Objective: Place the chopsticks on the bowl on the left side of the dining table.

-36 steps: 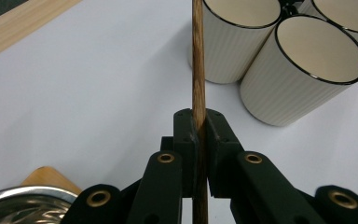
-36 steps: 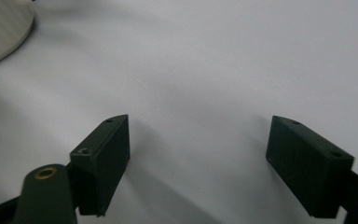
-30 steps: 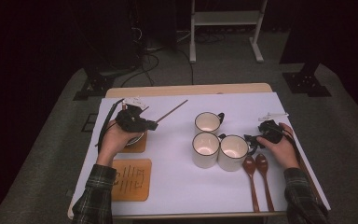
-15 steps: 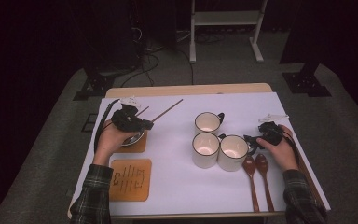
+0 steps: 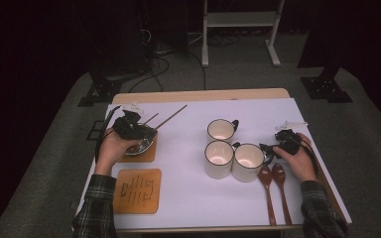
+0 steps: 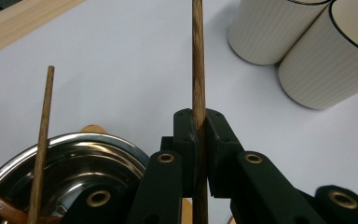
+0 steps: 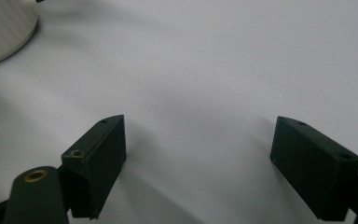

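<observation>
Plaid flannel sleeves [image 5: 95, 208] on both forearms. Left gripper [image 6: 199, 140]: matte black jaws, brass-coloured rivets, small screw holes in pads, black cable [image 5: 102, 128]. Right gripper [image 7: 198, 168]: same black blocky pads, brass rivet.

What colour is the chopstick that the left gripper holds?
Dark brown wood; the chopstick shows best in the left gripper view.

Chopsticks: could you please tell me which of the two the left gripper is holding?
The left gripper clamps the longer-reaching chopstick; the other chopstick leans free in the steel bowl.

table [image 5: 188, 148] | white sheet | three mugs [image 5: 220, 158] | two coasters [image 5: 137, 191] | two spoons [image 5: 266, 177]
</observation>
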